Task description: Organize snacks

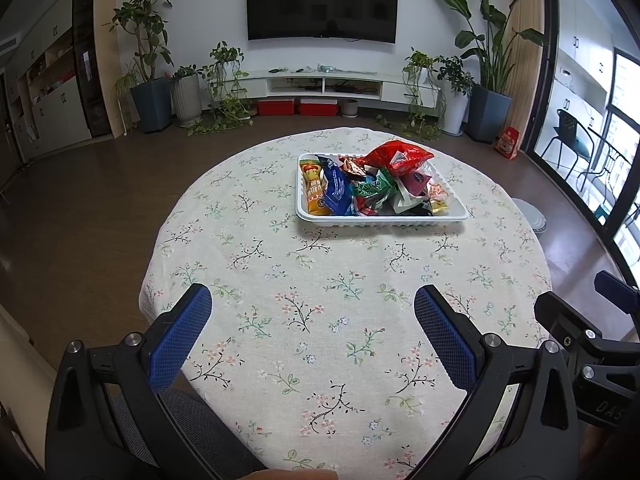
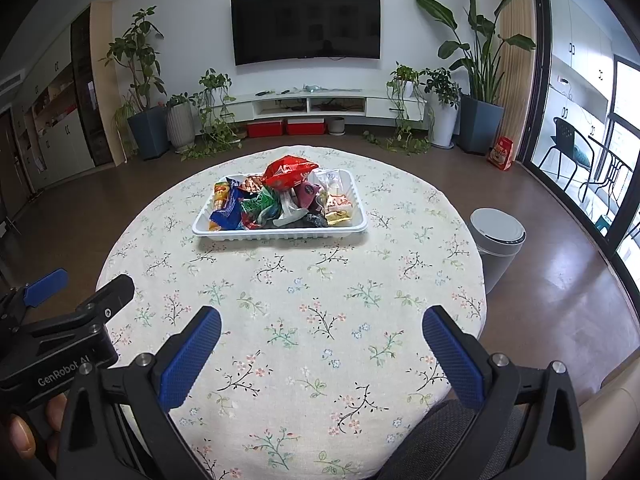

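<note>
The left gripper is hovering low over the near part of the round table, its blue-padded fingers standing wide apart and gripping nothing. The right gripper is hanging beside it, its blue fingers spread just as wide and equally empty. In the right wrist view the left tool's black body is showing white lettering reading "GenRobot AI". Well beyond both sets of fingertips, a white tray is sitting on the floral tablecloth toward the far side, holding the heaped snacks, a red bag lying on top; their print is too small to read. A white bin is standing on the floor just beside the table.
</note>
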The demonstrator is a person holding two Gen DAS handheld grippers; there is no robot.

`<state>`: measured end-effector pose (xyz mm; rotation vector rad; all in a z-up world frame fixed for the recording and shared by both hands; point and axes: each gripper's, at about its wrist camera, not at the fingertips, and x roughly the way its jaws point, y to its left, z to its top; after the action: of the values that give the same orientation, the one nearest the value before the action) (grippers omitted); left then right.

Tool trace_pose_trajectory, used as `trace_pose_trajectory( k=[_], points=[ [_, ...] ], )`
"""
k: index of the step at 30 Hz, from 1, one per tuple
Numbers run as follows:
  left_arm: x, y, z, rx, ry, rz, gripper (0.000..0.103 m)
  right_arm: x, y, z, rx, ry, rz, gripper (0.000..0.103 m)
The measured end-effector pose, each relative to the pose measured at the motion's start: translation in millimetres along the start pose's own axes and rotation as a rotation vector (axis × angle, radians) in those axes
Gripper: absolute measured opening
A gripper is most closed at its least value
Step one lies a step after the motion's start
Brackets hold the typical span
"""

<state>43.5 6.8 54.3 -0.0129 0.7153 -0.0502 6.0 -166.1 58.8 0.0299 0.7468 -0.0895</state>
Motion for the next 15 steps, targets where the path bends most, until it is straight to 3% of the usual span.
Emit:
trace_pose_trajectory(
  k=[15],
  points=[
    [-0.2,0.3,0.0,0.003,0.002,0.001,0.103,0.9,-0.8,-1.8,0.000,0.003,0.000,0.103]
  ],
)
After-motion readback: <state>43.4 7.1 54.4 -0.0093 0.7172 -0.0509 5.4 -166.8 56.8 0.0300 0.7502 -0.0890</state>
